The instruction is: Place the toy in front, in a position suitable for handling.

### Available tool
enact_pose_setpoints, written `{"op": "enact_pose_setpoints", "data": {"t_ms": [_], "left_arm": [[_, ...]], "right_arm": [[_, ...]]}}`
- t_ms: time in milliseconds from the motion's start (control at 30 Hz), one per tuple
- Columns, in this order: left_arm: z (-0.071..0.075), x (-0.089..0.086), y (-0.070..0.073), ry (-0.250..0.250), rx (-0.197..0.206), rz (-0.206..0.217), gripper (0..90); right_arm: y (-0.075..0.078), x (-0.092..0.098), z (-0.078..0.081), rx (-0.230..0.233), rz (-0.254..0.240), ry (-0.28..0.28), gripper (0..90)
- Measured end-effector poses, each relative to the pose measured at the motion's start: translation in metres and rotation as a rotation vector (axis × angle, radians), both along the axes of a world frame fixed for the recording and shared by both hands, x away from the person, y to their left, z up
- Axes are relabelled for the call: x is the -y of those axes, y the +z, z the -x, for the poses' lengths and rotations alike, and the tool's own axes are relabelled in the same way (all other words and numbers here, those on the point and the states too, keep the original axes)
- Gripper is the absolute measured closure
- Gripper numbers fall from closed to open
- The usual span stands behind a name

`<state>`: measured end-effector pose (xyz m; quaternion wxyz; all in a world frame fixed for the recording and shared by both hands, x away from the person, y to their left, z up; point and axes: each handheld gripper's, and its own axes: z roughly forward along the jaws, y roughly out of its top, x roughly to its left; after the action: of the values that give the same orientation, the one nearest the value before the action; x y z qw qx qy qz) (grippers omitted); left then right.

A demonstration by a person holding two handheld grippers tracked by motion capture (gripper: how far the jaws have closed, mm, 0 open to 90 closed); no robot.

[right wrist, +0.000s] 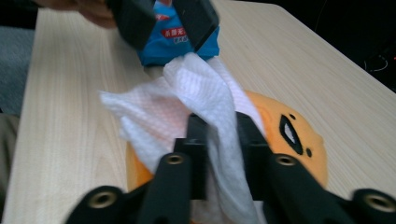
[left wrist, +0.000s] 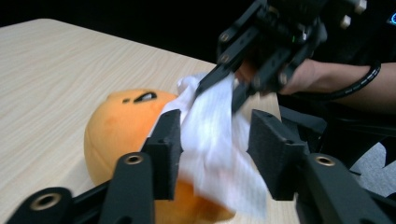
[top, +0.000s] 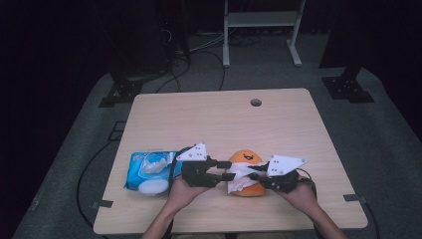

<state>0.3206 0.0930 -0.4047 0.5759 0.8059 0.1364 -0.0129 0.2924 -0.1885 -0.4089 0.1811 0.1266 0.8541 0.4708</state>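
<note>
Right gripper pinches wet wipe over orange plush; left gripper seemingly loose.

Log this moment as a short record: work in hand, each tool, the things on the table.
work: white wipe stretched over orange plush toy
right tool: shut on the wipe
left tool: jaws open, wipe between them, not pressed
blue wipes pack: flat on the table, beside the left tool
toy: lying on the table between both tools
</note>
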Motion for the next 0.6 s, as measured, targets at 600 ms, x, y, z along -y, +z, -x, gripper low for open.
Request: {"op": "enact_pose_setpoints", "data": {"t_ms": [600], "left_arm": [[-0.001,0.015,-0.022,-0.01,0.005,-0.079,43.4]], "right_arm": [[-0.018,0.032,-0.009,-0.169,-0.058,-0.029,83.2]]}}
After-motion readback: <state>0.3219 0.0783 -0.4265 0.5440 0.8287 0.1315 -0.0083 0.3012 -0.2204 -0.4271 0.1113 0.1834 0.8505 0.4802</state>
